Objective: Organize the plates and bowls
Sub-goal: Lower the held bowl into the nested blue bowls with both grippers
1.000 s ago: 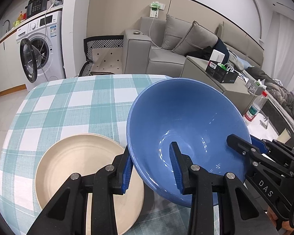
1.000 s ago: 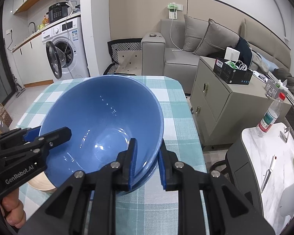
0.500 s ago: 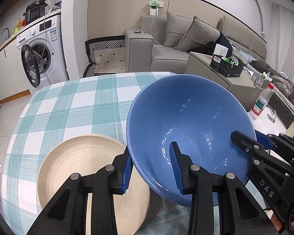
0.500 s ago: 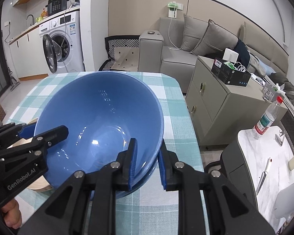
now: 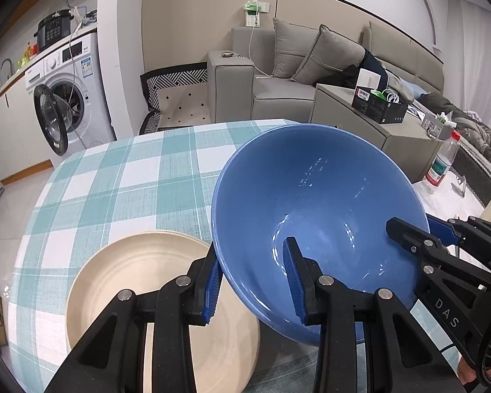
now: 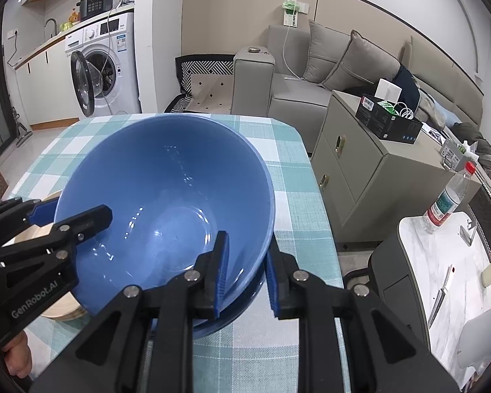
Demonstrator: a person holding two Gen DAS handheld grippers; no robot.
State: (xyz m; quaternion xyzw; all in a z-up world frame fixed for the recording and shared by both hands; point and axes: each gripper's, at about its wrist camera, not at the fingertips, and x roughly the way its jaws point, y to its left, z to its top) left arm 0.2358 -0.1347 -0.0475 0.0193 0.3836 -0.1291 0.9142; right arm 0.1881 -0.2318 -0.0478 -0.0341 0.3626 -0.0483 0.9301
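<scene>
Left gripper (image 5: 252,286): lower centre of the left wrist view, its fingers straddle the blue bowl's near rim — one blue pad outside the wall, the other inside. The gap looks wider than the wall, so I cannot tell whether the pads press.
Right gripper (image 6: 245,273): lower centre of the right wrist view, fingers nearly closed and gripping the opposite rim, one pad inside, one outside; the pads sit close on the wall.
Blue bowl (image 5: 314,216): middle of both views, tilted with its mouth toward the cameras and carried between the two grippers. A rim hold on each side likely keeps so wide and slick a bowl from swinging.
Second blue rim (image 6: 245,308): a darker blue edge shows just under the bowl in the right wrist view; probably another bowl it nests in, though I cannot be sure.
Beige plate (image 5: 140,288): lower left of the left wrist view, flat on the desk, just beside the bowl and partly under the left fingers — likely where the bowl is headed.
Desk (image 5: 121,177): teal-and-white check cloth, running toward the upper middle of the frame.
Far: washing machine (image 5: 65,98) at upper left, grey sofa (image 5: 288,75) at upper centre.
</scene>
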